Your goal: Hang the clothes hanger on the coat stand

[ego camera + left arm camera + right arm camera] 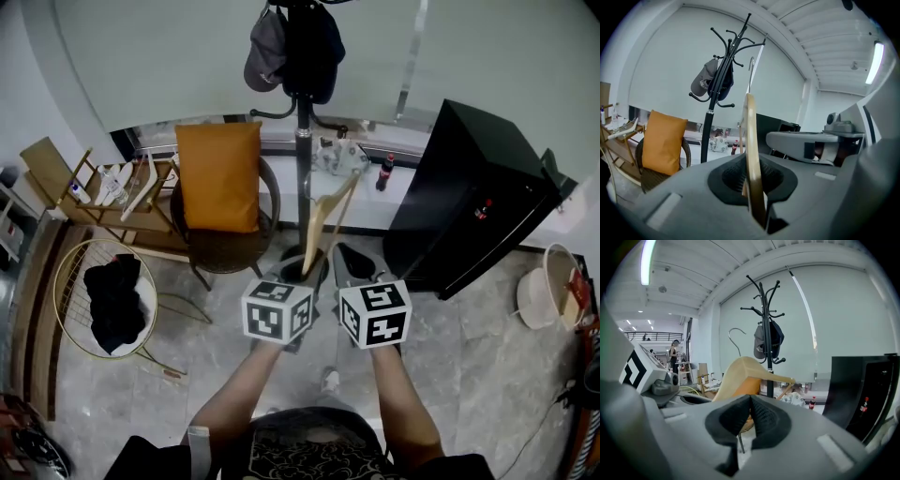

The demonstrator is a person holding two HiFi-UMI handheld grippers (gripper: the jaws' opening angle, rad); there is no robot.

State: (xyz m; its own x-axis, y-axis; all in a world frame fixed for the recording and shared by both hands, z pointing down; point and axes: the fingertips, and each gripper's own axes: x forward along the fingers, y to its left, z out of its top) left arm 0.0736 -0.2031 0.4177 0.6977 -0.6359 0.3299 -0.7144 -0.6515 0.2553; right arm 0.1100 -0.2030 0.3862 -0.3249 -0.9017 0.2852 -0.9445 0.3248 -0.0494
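Note:
The black coat stand (pixel 303 150) rises ahead of me, with caps (pixel 269 49) on its upper hooks. My left gripper (pixel 298 270) is shut on one end of the wooden clothes hanger (pixel 322 214), which points up toward the pole. In the left gripper view the wood (pixel 750 136) runs between the pads of that gripper (pixel 752 174), its metal hook (pixel 751 65) near the stand (pixel 709 123). My right gripper (pixel 345 259) sits just right of it, shut (pixel 750 401), and the hanger (pixel 740 373) lies just beyond its tips, in front of the stand (pixel 764 305).
A chair with an orange cushion (pixel 218 176) stands left of the pole. A black cabinet (pixel 469 206) fills the right. A round wire basket (pixel 68 309) of dark clothes and a wooden rack (pixel 89 202) are at the left. A cola bottle (pixel 385 172) and a white bucket (pixel 539 291) are also around.

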